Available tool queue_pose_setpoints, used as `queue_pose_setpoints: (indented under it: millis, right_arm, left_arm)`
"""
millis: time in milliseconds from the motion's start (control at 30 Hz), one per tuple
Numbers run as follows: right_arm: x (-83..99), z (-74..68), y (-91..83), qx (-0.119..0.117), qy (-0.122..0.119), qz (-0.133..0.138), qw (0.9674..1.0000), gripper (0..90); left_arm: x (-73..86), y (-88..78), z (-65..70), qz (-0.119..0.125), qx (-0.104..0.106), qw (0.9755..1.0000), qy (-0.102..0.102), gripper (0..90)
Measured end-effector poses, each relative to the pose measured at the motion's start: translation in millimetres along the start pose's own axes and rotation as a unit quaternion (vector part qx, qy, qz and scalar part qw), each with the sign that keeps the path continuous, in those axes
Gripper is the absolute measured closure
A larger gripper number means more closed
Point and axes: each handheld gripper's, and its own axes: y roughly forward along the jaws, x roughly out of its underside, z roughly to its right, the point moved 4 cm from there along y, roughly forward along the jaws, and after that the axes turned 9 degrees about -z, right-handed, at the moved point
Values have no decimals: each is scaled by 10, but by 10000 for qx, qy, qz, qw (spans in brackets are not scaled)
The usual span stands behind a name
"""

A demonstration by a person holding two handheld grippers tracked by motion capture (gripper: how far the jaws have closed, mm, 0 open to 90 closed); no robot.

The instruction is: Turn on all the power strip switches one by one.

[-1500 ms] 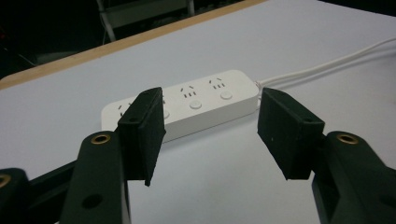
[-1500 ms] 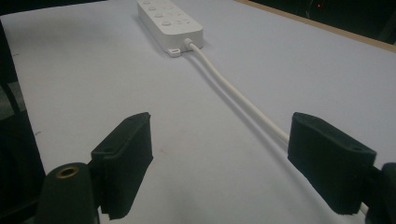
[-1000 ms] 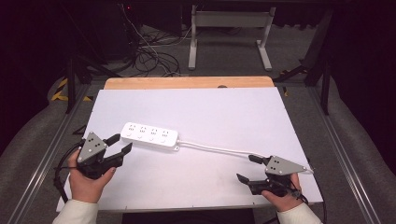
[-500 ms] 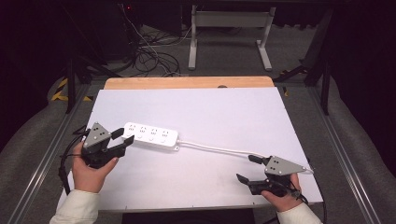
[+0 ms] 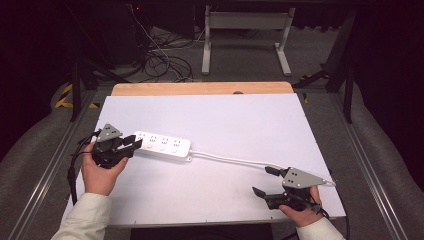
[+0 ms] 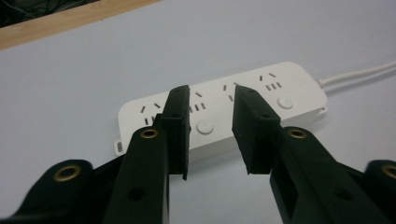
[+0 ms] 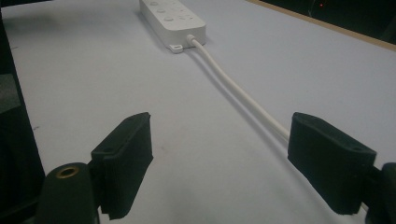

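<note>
Power strip (image 5: 163,146): white, lying flat at the left of the white table (image 5: 225,120), its long side running left to right. The left gripper view adds its socket slots and round buttons; the right gripper view shows its end and a small mounting tab.

Cord (image 5: 235,160): white, running from the strip's right end toward the near right corner of the table.

Left gripper (image 5: 131,143): at the strip's left end, held in the left hand (image 5: 100,172). Its jaws have just been closing; in the left gripper view they stand partly apart in front of the strip, pressing on nothing.

Right gripper (image 5: 264,181): at the near right edge, jaws spread wide and empty. Its own view shows the cord passing just beside one jaw.
</note>
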Motion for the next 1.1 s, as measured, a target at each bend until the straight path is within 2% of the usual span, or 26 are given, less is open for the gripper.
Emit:
queue_pose_setpoints:
  millis: [67,200,333,567,700,833,900,1100]
  right_arm:
    - [1,1,1,-7,2,5,10000,222]
    - [4,3,4,-11,3,-1,10000,222]
    - [6,3,2,-5,-2,1,10000,222]
    - [7,4,1,-2,-9,2,10000,222]
    - [7,3,1,-5,-10,2,10000,222]
    - [9,7,-1,-1,-20,3,10000,222]
    - [10,6,-2,-2,-23,3,10000,222]
    - [11,5,-5,-14,-23,7,10000,221]
  left_arm:
    - [0,56,-44,-20,52,10000,-35,685]
    - [9,153,-100,-68,4,9999,-114,717]
    - [22,230,-169,-137,-98,9997,-186,760]
    - [40,311,-224,-276,-359,9988,-187,878]
    - [50,364,-249,-324,-480,9981,-208,896]
    - [62,422,-264,-351,-482,9980,-221,897]
    - [71,447,-273,-293,-446,9982,-286,897]
    - [135,516,-333,-332,-389,9978,-433,898]
